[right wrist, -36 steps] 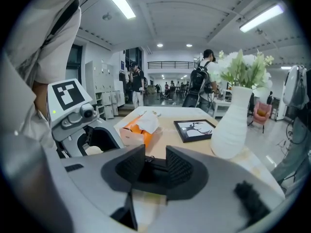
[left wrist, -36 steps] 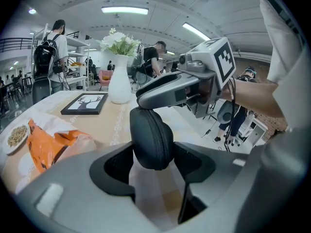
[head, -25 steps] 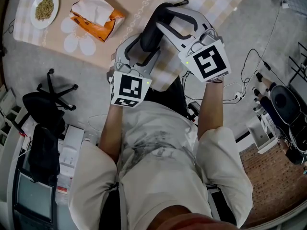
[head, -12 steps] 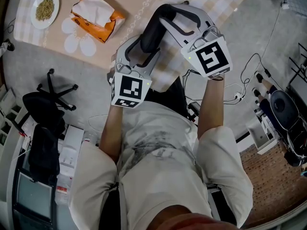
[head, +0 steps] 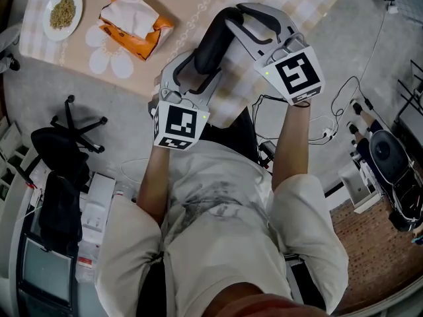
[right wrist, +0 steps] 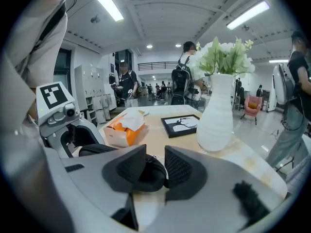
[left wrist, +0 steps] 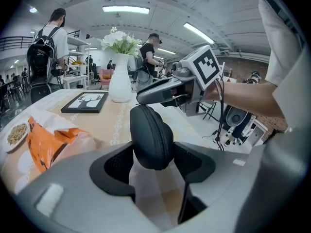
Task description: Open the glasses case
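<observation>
The black, zippered oval glasses case point(left wrist: 151, 135) sits clamped in the left claw point(left wrist: 153, 160), its end pinched by the right claw point(right wrist: 155, 171).

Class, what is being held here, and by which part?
The glasses case: the left gripper clamps one end, and the right gripper pinches the opposite end.

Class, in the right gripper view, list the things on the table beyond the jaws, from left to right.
Orange tissue pack with white tissue → black-framed picture → tall white vase holding white flowers
</observation>
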A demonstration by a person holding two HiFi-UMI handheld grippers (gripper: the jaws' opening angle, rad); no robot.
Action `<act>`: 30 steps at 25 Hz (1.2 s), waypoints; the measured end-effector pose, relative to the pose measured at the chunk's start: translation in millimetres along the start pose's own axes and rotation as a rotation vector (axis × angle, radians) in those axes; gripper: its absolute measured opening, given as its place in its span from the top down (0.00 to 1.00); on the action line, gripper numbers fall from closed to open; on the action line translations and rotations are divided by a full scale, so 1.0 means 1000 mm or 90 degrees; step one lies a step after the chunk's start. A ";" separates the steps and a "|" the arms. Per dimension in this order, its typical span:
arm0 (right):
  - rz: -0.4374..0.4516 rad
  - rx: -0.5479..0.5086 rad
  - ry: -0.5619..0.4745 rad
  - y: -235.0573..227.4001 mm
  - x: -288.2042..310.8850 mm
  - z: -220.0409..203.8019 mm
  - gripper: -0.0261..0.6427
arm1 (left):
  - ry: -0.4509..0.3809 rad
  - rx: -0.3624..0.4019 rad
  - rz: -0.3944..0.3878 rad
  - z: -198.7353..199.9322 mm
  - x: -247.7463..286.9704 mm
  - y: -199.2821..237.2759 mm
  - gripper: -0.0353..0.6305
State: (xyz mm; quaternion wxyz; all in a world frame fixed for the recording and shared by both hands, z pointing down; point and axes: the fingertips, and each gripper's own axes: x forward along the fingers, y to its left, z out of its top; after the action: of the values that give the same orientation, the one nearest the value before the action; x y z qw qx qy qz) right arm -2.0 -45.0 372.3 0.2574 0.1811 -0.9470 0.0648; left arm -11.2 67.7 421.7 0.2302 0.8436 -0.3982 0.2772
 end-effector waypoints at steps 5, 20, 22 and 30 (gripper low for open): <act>0.001 0.025 -0.008 -0.005 0.002 -0.003 0.77 | 0.000 -0.003 -0.003 -0.001 0.000 0.000 0.54; 0.003 0.065 -0.005 -0.017 0.005 -0.008 0.80 | -0.003 -0.010 -0.007 0.001 -0.001 0.000 0.54; 0.000 0.064 -0.003 -0.018 0.005 -0.008 0.82 | -0.005 -0.008 -0.006 0.002 -0.001 0.000 0.54; -0.010 0.070 0.007 -0.023 0.007 -0.013 0.85 | -0.003 -0.002 -0.003 0.001 0.000 0.000 0.54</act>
State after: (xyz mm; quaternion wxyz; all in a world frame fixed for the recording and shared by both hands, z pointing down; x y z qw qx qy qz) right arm 7.2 -65.2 387.6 0.2525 0.2019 -0.9392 0.1159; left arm -10.9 67.4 421.0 0.2315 0.8448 -0.3970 0.2740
